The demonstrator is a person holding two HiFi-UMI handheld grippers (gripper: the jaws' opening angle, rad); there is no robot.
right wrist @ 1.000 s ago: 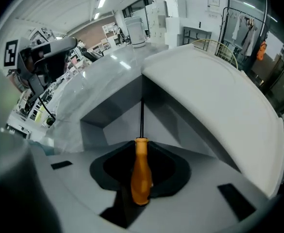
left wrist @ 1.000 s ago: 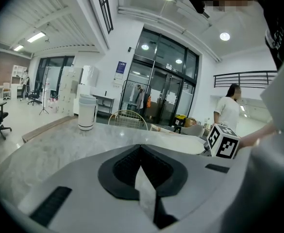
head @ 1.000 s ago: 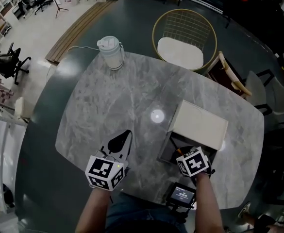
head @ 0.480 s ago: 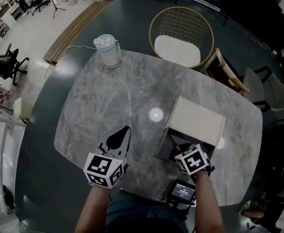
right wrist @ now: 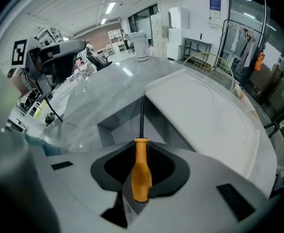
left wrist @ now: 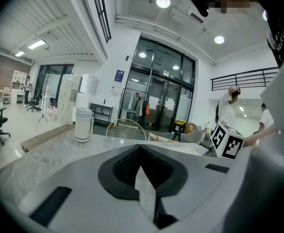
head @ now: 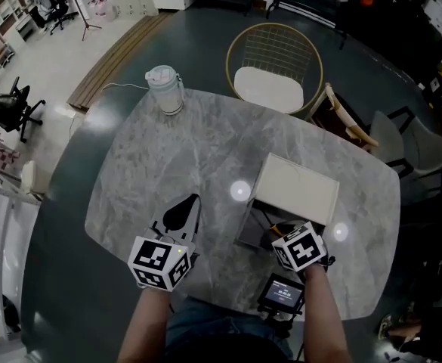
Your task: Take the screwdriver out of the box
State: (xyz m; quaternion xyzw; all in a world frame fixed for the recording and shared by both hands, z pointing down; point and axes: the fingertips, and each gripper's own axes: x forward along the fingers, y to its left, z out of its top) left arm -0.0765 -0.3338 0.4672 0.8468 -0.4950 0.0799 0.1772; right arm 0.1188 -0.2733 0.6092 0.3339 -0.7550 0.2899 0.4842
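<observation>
Though perhaps loosely, screwdriver (right wrist: 141, 174) between jaws

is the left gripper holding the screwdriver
No, the orange-handled screwdriver is clamped in the right gripper; the left gripper holds nothing.

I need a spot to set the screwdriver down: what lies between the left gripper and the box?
Nothing: bare table between left gripper and box, seen in the head view.
</observation>
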